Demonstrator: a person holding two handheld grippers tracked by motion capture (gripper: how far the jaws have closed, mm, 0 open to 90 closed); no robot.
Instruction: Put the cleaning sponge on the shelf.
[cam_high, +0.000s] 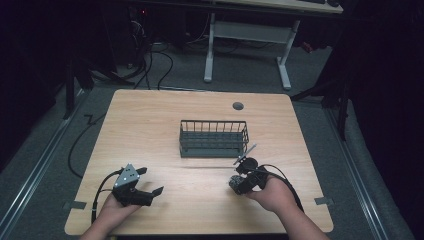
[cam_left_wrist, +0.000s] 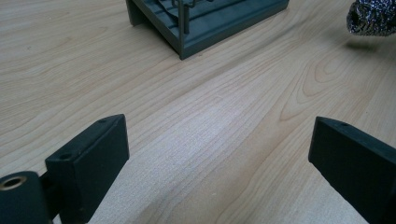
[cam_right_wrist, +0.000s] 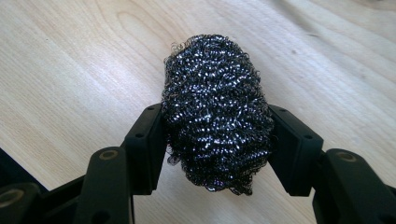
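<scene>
Steel-wool scourer (cam_right_wrist: 217, 112) handling turns on one relation: where the wire basket (cam_high: 214, 138) lies from the loaded tool. Working from the left, the left gripper (cam_high: 148, 182) rests at the near left of the wooden table (cam_high: 150, 115), jaws spread wide with nothing between them; in the left gripper view the bare tabletop runs between its pads. The basket stands at the table's centre. At the near right, the right gripper (cam_high: 236, 182) is clamped on the scourer, one pad pressed into each flank, the wad's long axis running away from the jaws and bulging out above and below the pads. The basket therefore lies far and slightly left of the scourer, nearby. Judged from this layout, the right hand is better placed for the transfer.
</scene>
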